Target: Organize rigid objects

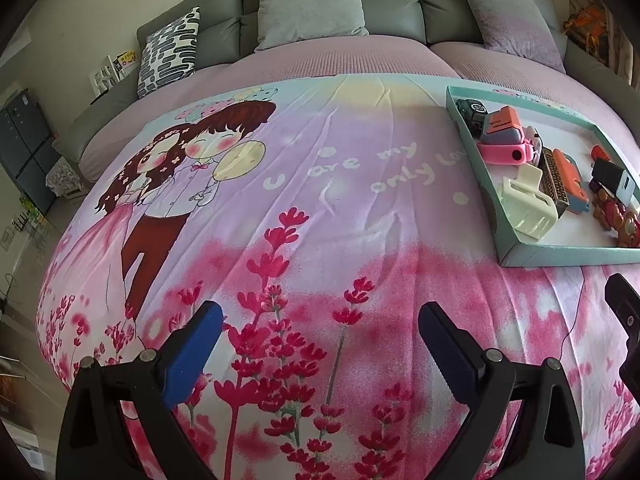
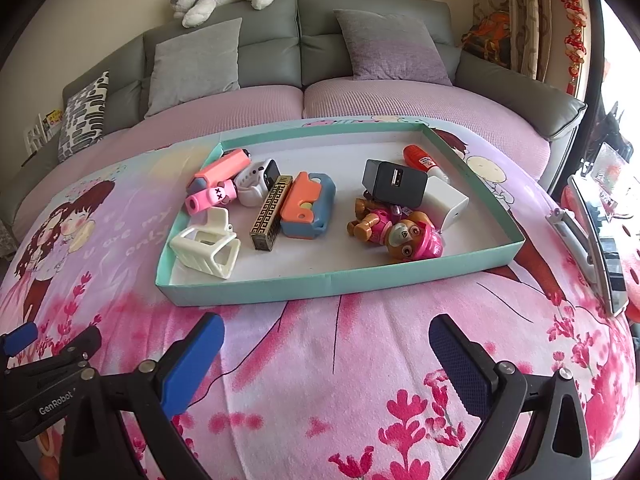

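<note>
**Everything inside the tray, both grippers empty**

Spread over the sofa: a pink printed blanket, soft and wrinkled. Near its far right corner, a shallow teal tray, holding every rigid object in view. Nothing loose seen on the blanket itself.

Left gripper with jaws wide apart, holding nothing, low over the blanket's near edge. Right gripper the same, just before the tray's near rim.

Inside, in two heaps:
- toward the left rim: white clip at the near corner, orange-blue toy, brass bar, coral block, white watch, pink toy
- toward the right rim: black charger resting on the white charger, pup figure touching both, red tube at the far side

Fits either a finished gathering or a jumble waiting for sorting; impossible to settle from here.

For any pick: come from above, over the rim, not through it. Take the topmost piece of a heap. Close across a narrow, flat pair of sides. Probably wise to press lightly, as the soft blanket may let the tray tilt
</note>
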`<state>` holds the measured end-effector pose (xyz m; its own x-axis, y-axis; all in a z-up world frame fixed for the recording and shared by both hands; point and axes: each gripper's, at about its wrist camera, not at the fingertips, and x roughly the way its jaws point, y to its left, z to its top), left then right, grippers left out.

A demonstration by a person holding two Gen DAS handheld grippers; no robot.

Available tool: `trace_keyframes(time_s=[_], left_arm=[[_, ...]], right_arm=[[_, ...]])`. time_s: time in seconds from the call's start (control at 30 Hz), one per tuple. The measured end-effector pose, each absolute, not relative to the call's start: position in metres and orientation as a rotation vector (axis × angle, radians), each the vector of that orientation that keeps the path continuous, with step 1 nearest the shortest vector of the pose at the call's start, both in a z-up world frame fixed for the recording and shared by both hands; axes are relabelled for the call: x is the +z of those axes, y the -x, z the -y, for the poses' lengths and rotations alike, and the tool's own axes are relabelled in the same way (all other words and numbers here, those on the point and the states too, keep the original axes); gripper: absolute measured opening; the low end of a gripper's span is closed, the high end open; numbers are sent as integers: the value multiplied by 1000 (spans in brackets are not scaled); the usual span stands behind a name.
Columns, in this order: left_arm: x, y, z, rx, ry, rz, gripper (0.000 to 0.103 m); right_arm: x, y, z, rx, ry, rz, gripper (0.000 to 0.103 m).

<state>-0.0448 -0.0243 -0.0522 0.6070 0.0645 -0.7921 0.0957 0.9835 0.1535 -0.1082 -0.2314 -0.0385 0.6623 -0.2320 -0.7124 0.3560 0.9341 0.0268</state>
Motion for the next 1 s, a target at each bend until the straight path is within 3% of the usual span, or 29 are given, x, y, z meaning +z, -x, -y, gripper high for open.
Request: trace_keyframes(time_s=[1.0], left_arm=[[-51,47,28,-13,-218,-899,98]], right_arm=[[-43,105,229,-326,-161,-797,103]])
